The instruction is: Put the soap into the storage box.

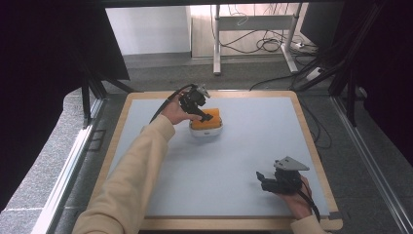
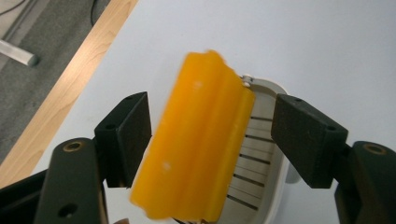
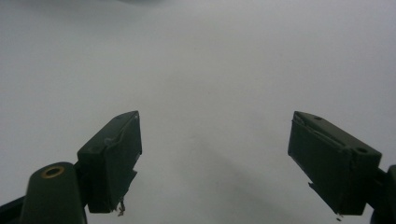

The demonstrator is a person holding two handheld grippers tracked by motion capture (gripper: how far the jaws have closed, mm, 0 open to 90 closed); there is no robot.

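An orange bar (image 1: 200, 124) (image 2: 196, 144) lies tilted in a white slatted dish (image 1: 205, 131) (image 2: 261, 163) at the far middle of the table, one end up over the dish's rim. My left gripper (image 1: 206, 117) (image 2: 212, 140) hangs over it, open. The bar stands between its jaws, close to the left one and apart from the right one. My right gripper (image 1: 261, 178) (image 3: 215, 158) rests low over the table's near right part, open, with nothing between its fingers.
The pale blue table top (image 1: 243, 136) has a wooden border (image 1: 117, 131). Beyond its far edge are a grey floor, a metal desk frame (image 1: 216, 44) and loose cables (image 1: 265, 46). Dark curtains hang at both sides.
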